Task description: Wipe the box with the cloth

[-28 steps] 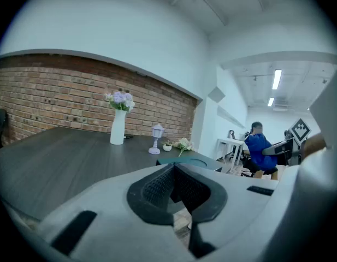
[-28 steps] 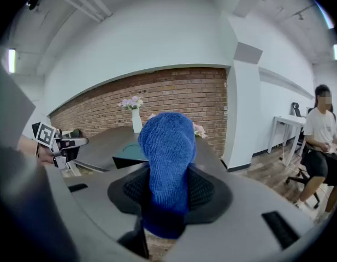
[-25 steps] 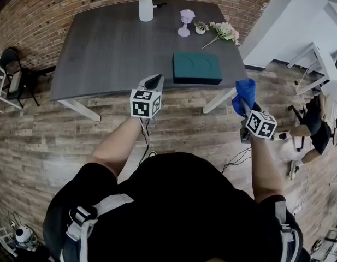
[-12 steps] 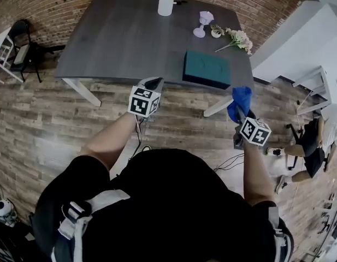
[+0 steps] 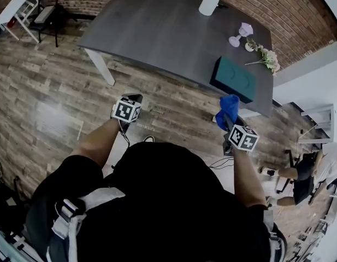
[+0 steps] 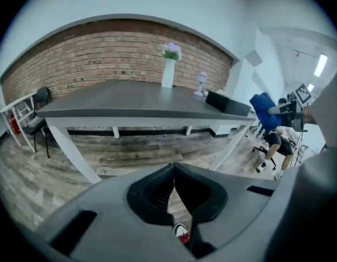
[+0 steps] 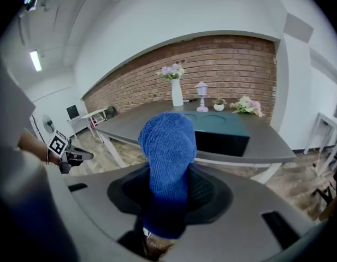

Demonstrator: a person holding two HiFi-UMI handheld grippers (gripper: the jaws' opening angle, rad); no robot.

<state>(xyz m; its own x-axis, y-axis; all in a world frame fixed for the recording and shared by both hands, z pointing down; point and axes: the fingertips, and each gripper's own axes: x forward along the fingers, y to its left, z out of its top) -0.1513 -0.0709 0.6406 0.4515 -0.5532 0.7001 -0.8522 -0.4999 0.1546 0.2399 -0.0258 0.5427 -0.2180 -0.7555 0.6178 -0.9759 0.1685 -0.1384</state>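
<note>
The right gripper (image 5: pixel 230 123) squeezes the cloth (image 5: pixel 229 107), middle right. The left gripper (image 5: pixel 134 99) has its jaws together, empty. The box (image 5: pixel 232 79) sits on the table (image 5: pixel 157 26), upper right.

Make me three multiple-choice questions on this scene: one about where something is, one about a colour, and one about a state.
1. Where is the box?
A) on the floor
B) on the table, near its edge
C) on a chair

2. What colour is the cloth?
A) blue
B) red
C) white

3. What state are the left tongs in?
A) shut on the cloth
B) wide open
C) shut, empty

Answers:
1 B, the head view shows it on the tabletop by the near edge.
2 A, it shows blue in the head view and the right gripper view.
3 C, their jaws meet at the tips with nothing between them; the right tongs hold the cloth.
</note>
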